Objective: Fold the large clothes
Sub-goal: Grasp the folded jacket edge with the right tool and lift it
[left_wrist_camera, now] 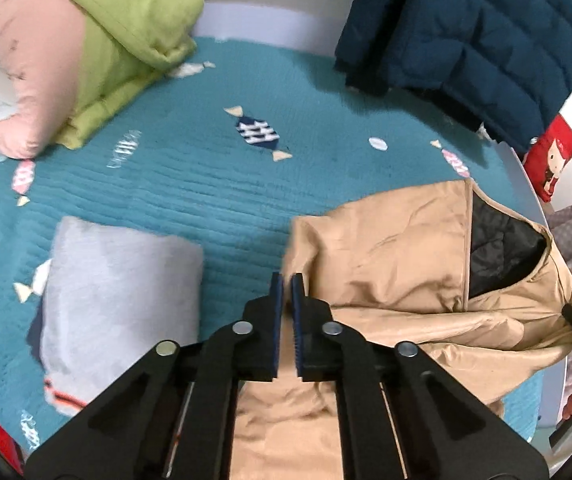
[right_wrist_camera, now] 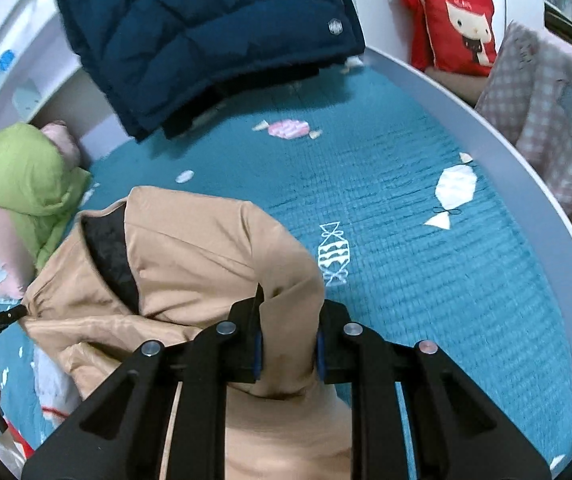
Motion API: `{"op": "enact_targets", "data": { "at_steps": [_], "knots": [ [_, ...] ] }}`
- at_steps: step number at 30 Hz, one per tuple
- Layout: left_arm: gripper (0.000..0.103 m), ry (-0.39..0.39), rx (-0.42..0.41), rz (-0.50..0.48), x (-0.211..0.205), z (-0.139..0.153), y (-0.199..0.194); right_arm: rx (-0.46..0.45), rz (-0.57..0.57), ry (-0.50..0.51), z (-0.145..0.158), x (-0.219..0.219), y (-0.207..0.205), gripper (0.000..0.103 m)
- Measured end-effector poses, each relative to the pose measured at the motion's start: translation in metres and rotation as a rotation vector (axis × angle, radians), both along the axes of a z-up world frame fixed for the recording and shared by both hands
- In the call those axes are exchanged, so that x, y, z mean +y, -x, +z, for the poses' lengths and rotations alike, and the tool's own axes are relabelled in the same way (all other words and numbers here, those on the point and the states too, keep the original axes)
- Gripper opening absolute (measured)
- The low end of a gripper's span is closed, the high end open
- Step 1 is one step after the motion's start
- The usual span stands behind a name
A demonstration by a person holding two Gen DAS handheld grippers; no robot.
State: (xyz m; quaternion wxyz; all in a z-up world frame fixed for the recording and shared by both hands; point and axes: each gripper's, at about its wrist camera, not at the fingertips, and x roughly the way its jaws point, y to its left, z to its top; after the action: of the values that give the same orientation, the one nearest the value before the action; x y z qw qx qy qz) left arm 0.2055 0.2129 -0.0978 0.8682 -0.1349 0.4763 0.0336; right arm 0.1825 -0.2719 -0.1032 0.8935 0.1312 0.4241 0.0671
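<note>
A tan jacket (left_wrist_camera: 386, 260) with a black quilted lining (left_wrist_camera: 498, 248) lies partly lifted over the teal bed cover (left_wrist_camera: 226, 184). My left gripper (left_wrist_camera: 287, 280) has its jaws almost together, and tan cloth runs up between them. In the right wrist view its tip (right_wrist_camera: 16, 314) pinches the jacket's (right_wrist_camera: 206, 248) left edge. My right gripper (right_wrist_camera: 291, 312) is shut on a thick bunch of tan cloth that fills the gap between its blue pads. It shows in the left wrist view as a black tip (left_wrist_camera: 570, 314) at the jacket's right side.
A navy puffer jacket (left_wrist_camera: 466, 32) hangs over the far bed rail. A green garment (left_wrist_camera: 118, 28) sits on a pink bundle at the far left. A folded grey garment (left_wrist_camera: 118, 292) lies near the left. A red cushion (right_wrist_camera: 454, 20) and checked blanket (right_wrist_camera: 546, 112) lie beyond the white rail (right_wrist_camera: 526, 184).
</note>
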Motion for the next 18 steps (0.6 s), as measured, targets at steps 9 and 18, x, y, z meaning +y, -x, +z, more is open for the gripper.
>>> {"op": "enact_targets", "data": {
  "at_steps": [9,18],
  "knots": [
    [0.072,0.028,0.000,-0.047,0.014,-0.008,0.036,-0.066,0.080,0.038,0.009,0.011,0.049,0.017],
    [0.088,0.061,0.120,0.005,0.002,-0.059,-0.039,-0.007,0.027,0.028,-0.009,0.016,-0.026,0.017]
  ]
}}
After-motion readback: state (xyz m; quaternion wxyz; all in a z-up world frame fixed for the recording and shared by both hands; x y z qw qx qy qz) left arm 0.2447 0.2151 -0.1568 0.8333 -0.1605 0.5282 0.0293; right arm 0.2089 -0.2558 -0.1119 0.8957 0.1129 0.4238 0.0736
